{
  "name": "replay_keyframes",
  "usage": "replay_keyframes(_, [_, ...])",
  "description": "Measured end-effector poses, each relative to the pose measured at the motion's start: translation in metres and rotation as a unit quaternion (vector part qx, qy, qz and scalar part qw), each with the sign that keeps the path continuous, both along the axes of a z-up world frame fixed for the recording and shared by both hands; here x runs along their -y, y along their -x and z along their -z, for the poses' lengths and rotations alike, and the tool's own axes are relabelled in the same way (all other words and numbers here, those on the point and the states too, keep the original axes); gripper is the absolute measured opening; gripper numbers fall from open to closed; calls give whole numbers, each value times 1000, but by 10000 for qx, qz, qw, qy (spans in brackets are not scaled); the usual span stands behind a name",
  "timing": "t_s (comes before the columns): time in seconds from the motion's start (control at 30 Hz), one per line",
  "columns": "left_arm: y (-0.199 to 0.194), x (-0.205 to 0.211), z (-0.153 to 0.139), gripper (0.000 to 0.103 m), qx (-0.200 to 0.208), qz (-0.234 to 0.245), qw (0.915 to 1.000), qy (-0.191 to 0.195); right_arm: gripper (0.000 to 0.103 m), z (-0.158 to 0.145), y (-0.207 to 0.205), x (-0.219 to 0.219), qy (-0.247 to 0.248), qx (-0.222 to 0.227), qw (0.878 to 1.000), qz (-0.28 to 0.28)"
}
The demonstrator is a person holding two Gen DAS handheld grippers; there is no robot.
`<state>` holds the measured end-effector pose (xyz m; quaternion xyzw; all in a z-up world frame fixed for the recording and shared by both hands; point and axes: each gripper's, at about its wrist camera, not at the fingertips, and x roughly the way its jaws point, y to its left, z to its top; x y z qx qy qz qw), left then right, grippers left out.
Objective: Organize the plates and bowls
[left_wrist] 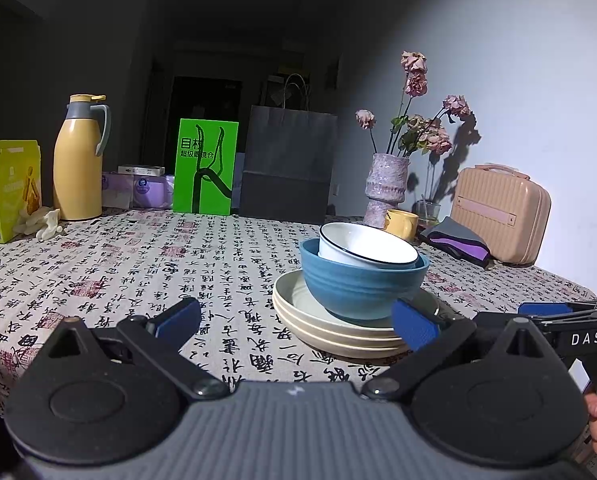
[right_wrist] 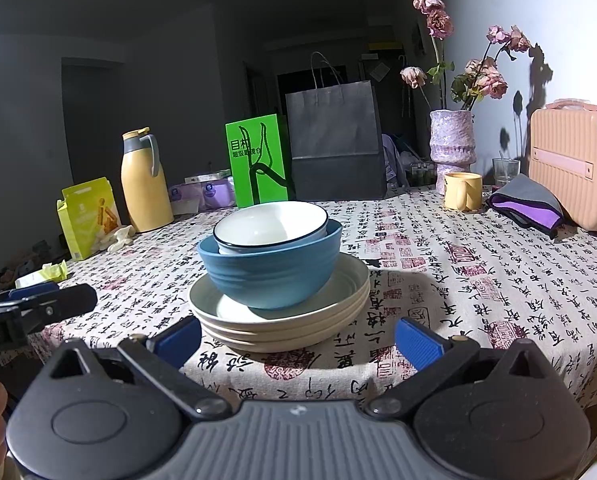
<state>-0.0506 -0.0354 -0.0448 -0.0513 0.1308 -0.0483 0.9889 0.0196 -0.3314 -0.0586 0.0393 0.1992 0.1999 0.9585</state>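
Observation:
A white bowl with a dark rim (left_wrist: pixel 368 246) (right_wrist: pixel 270 226) sits inside a blue bowl (left_wrist: pixel 358 288) (right_wrist: pixel 270 276). The blue bowl stands on a stack of three cream plates (left_wrist: pixel 330 330) (right_wrist: pixel 282 328) on the patterned tablecloth. My left gripper (left_wrist: pixel 296 322) is open and empty, low over the table just left of the stack, its right finger beside the plates. My right gripper (right_wrist: pixel 298 338) is open and empty, in front of the stack. Each gripper shows at the edge of the other's view: the right (left_wrist: pixel 570 312), the left (right_wrist: pixel 46 300).
At the back stand a yellow thermos (left_wrist: pixel 80 160), a green card (left_wrist: pixel 204 168), a dark paper bag (left_wrist: pixel 288 164), a vase of dried roses (left_wrist: pixel 386 188), a yellow mug (left_wrist: pixel 402 224), a folded cloth (left_wrist: pixel 456 242) and a pink case (left_wrist: pixel 498 216). A yellow box (left_wrist: pixel 10 190) stands at left.

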Motion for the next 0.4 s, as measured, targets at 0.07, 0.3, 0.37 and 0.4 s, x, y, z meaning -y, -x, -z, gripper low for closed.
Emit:
replay_keyframes(0.07, [0,0,0,103,-2,-3,10000,-4,103,0,0,0,1,3,10000,-1])
replay_keyframes(0.3, [-1,-1,1,103,-9,3,10000,10,103,0,0,0,3,3,10000,-1])
replay_keyframes(0.37, [-1,-1,1,103,-12,13,10000,27,103,0,0,0,6,3,10000,-12])
replay_keyframes(0.4, [-1,-1,2,103,-11,8,10000,17,103,0,0,0,11,3,10000,-20])
